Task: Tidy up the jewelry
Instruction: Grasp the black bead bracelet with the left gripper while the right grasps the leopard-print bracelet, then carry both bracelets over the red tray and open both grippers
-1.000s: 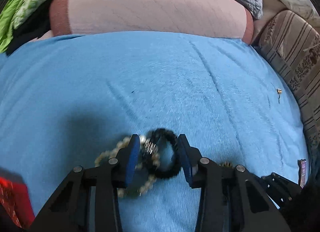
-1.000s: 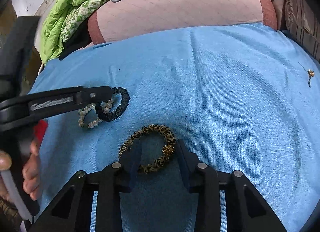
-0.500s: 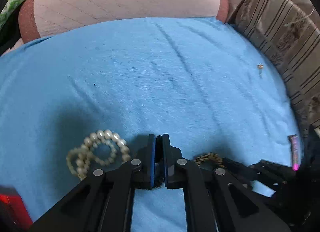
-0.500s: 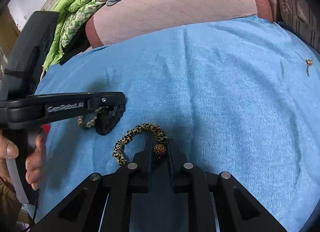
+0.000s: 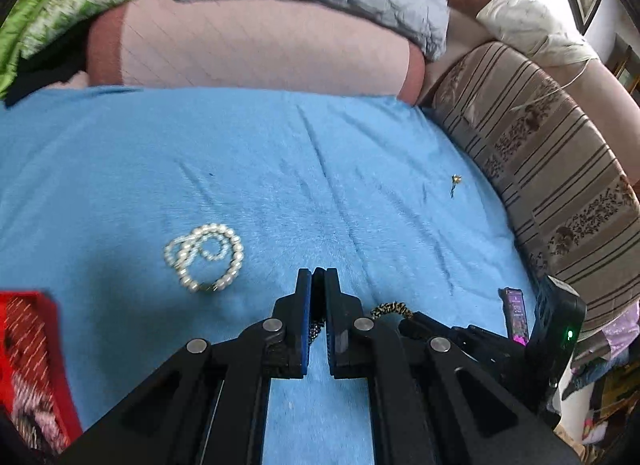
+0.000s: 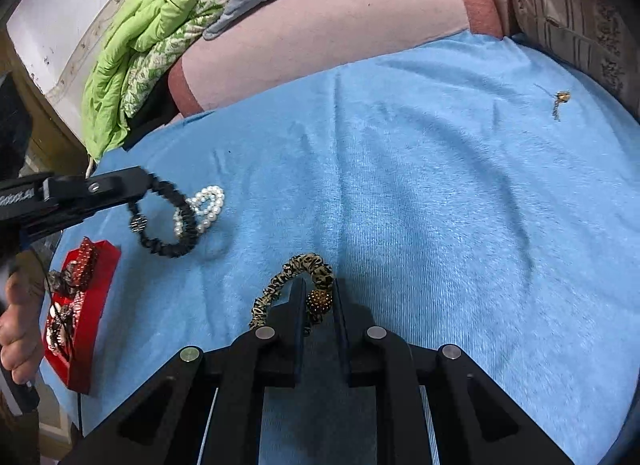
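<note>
My left gripper (image 5: pixel 318 281) is shut on a black ruffled bracelet (image 6: pixel 193 225), which hangs from its tips (image 6: pixel 142 183) above the blue cloth (image 6: pixel 440 225). Only a sliver of that bracelet (image 5: pixel 316 329) shows between the pads in the left wrist view. A pearl bracelet (image 5: pixel 206 257) lies coiled on the cloth just beyond it. My right gripper (image 6: pixel 318 285) is shut on a leopard-print bracelet (image 6: pixel 280 283), its pads pinching the brown studded bead (image 6: pixel 320 302). The bracelet's loop curls out to the left of the fingers.
A red tray (image 6: pixel 86 305) holding several pieces sits at the cloth's left edge, beside a person's hand (image 6: pixel 16 325). A small gold earring (image 6: pixel 560 101) lies far right on the cloth. Pink, grey and green bedding is piled behind, and a striped cushion (image 5: pixel 540 165) borders the right.
Both grippers have shut on their bracelets and risen. The black bracelet has come up off the pearl one, which stays on the cloth. The leopard bracelet is lifted slightly.
</note>
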The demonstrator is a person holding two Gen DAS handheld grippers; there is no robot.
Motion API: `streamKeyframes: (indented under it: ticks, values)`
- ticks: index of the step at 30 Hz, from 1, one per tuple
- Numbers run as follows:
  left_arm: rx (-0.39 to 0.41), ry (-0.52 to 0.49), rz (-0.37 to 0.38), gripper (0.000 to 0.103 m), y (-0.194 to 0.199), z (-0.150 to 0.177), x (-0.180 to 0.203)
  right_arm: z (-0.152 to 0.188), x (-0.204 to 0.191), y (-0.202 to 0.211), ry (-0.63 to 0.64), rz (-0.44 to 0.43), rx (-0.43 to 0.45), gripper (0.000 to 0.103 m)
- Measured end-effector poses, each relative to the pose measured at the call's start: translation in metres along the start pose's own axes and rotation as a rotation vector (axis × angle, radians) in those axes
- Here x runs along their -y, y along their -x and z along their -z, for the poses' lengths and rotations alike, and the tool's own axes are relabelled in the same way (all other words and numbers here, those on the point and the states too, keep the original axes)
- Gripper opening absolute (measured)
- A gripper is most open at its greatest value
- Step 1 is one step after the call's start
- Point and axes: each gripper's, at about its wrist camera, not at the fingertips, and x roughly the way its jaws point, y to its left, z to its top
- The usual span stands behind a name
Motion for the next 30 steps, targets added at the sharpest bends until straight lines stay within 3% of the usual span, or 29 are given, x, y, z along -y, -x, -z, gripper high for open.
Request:
streamKeyframes:
  ticks: [6, 11, 20, 30]
  values:
    - [0.077, 0.013, -0.073, 0.006, 0.054, 0.032, -0.003, 0.008, -0.029, 0.026, 0.047, -0.027, 0.034, 0.015]
    - [0.15, 0.053, -0.182, 0.006, 0.105, 0.064, -0.024, 0.016, -0.073, 0.038, 0.127, -0.061, 0.042, 0.015]
    - [0.23, 0.215, -0.377, 0.006, 0.18, 0.124, -0.105, 0.035, -0.171, 0.037, 0.302, -0.149, 0.007, 0.015]
    - [0.248, 0.445, -0.432, 0.006, 0.215, 0.182, -0.201, 0.053, -0.269, 0.013, 0.425, -0.272, -0.075, 0.015]
